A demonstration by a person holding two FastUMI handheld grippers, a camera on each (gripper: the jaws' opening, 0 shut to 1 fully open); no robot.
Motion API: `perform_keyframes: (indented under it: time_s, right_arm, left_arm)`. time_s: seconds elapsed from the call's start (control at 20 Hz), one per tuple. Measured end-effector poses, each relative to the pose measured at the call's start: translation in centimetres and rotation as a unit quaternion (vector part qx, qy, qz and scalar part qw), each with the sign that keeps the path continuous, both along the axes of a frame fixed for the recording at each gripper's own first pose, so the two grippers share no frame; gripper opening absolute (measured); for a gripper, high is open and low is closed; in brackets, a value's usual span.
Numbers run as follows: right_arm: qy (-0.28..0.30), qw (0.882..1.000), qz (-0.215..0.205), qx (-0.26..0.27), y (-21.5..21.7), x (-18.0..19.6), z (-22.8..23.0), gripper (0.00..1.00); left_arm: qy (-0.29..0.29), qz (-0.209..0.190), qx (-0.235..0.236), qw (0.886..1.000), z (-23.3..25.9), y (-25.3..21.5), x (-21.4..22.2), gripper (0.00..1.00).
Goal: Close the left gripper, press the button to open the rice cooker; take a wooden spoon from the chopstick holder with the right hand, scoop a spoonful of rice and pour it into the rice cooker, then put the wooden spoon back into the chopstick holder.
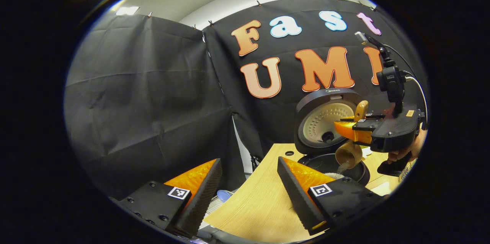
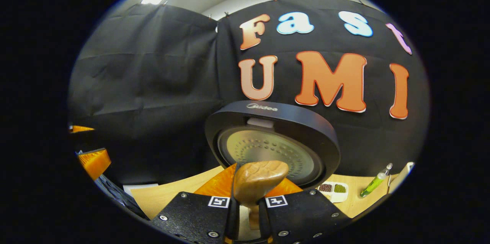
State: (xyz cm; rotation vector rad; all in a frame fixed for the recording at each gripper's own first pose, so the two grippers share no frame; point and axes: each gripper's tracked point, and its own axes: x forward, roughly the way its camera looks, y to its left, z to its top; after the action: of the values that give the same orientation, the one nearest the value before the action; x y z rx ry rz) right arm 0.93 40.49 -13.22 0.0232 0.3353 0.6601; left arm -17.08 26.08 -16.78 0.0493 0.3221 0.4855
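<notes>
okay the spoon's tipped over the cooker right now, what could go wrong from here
1. The wooden spoon is tilted, with rice falling toward the open rice cooker's pot. The stream lands near the pot's front rim, so grains may spill onto the table.
2. The raised lid stands close behind the right gripper; lifting carelessly might knock it.
</notes>
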Motion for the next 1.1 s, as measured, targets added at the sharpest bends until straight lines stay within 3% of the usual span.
perform_keyframes:
  time_s: [0.2,0.4,0.5,0.65,0.8,0.9,1.0,1.1]
  right_arm:
    - [-0.049,0.997,0.043,-0.05,1.1,-0.8,0.3,0.2]
    - [-0.077,0.993,0.067,-0.062,1.9,-1.3,0.4,0.2]
    - [-0.053,0.996,0.045,-0.051,0.5,-0.8,-0.2,0.2]
    - [0.025,0.999,0.005,0.034,-1.5,0.2,0.4,0.2]
    - [0.096,0.988,-0.043,0.117,-5.5,1.4,1.3,0.2]
    - [0.126,0.977,-0.073,0.155,-8.6,1.9,1.6,0.2]
    - [0.14,0.969,-0.102,0.175,-12.2,2.3,1.4,0.24]
    - [0.147,0.965,-0.129,0.176,-16.0,2.7,0.6,0.2]
  left_arm:
    - [0.0,0.003,0.003,1.0,0.0,0.0,-0.2,0.98]
    - [0.008,0.011,0.001,1.0,-0.3,0.0,-0.5,0.98]
    - [0.007,0.015,0.002,1.0,0.0,0.0,-0.5,0.98]
    - [0.01,0.014,-0.004,1.0,0.0,-0.6,0.0,0.98]
    - [0.007,0.002,-0.011,1.0,0.1,-1.9,0.9,0.89]
    - [0.004,-0.008,-0.011,1.0,0.3,-3.1,1.8,0.89]
    - [0.003,-0.02,-0.016,1.0,0.3,-4.7,3.0,0.89]
    - [0.001,-0.036,-0.022,0.999,0.6,-6.8,4.3,0.89]
